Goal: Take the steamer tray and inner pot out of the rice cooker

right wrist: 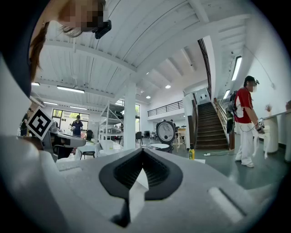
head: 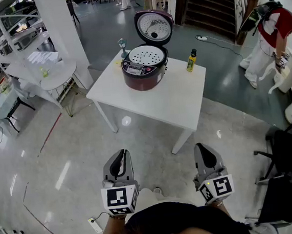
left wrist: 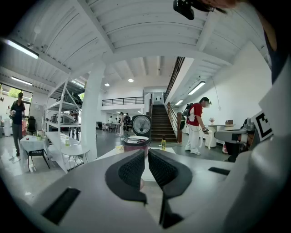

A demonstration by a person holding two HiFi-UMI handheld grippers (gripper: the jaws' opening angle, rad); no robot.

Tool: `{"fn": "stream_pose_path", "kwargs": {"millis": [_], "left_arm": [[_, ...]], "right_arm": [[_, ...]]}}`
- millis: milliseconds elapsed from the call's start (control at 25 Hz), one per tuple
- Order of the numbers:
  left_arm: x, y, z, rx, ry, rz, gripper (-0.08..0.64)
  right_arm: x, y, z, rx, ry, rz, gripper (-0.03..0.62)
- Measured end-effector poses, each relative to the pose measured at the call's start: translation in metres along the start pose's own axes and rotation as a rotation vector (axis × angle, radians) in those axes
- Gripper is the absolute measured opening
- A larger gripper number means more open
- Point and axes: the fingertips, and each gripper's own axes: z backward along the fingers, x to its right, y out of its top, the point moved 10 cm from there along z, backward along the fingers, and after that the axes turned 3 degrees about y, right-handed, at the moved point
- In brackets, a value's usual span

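Standing well back from the white table (head: pixel 181 101), the person holds both grippers low and close to the body, above the glossy grey floor (head: pixel 51 148). The left gripper (head: pixel 121 154) is clenched: in the left gripper view its two black ribbed pads (left wrist: pixel 132 170) stand nearly together, with only a thin slit between them and nothing inside it. The right gripper (head: pixel 203 147) is clenched too; in the right gripper view its pads meet fully and hold nothing. Both grippers point toward the table and are well apart from it.

On the table, the dark red rice cooker (head: pixel 143 74) stands near the far left corner. Its lid (head: pixel 153 24) is open and stands upright behind the body. The white steamer tray (head: pixel 147 55), full of small holes, sits in the top of the cooker. The inner pot is under the tray and cannot be seen. A small yellow bottle with a dark cap (head: pixel 191 61) stands upright at the far edge, toward the far right corner, apart from the cooker. A small teal object (head: pixel 122 45) stands at the far left corner, just beside the cooker; what it is I cannot tell.

Beyond the table, a person in a red top (head: pixel 272 34) stands on the right, near a dark staircase (head: pixel 212 4). A round white table (head: pixel 55 76) stands on the left beside a white column (head: pixel 62 24).
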Motion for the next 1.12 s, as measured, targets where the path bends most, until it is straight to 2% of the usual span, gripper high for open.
{"fn": "stream_pose_path", "kwargs": {"millis": [520, 720, 840, 880, 920, 960, 1000, 1040, 1120], "left_arm": [[0.009, 0.001, -0.016, -0.004, -0.027, -0.028, 0.026], [0.01, -0.002, -0.024, -0.005, -0.035, -0.063, 0.028], [0.011, -0.002, -0.029, -0.011, -0.05, -0.069, 0.041], [0.011, -0.001, -0.03, -0.003, -0.062, -0.078, 0.085], [0.011, 0.001, -0.03, 0.009, -0.078, -0.086, 0.141], [0.011, 0.003, -0.031, 0.022, -0.097, -0.084, 0.162], [0.011, 0.006, -0.032, 0.031, -0.115, -0.073, 0.171], [0.01, 0.01, -0.032, 0.039, -0.128, -0.06, 0.212], [0.007, 0.019, -0.031, 0.067, -0.137, -0.037, 0.344]], "right_arm": [[0.016, 0.0, -0.003, 0.012, -0.041, 0.005, 0.006], [0.023, -0.008, -0.011, -0.01, 0.005, -0.014, 0.006], [0.025, -0.008, -0.016, 0.005, 0.001, -0.005, 0.006], [0.027, -0.007, -0.018, 0.012, 0.005, -0.011, 0.026], [0.029, -0.007, -0.02, 0.02, 0.01, -0.021, 0.083], [0.031, -0.007, -0.023, 0.027, 0.012, -0.031, 0.128], [0.033, -0.007, -0.026, 0.034, 0.01, -0.04, 0.204], [0.034, -0.005, -0.028, 0.041, 0.006, -0.045, 0.272], [0.033, 0.0, -0.029, 0.062, 0.002, -0.036, 0.346]]}}
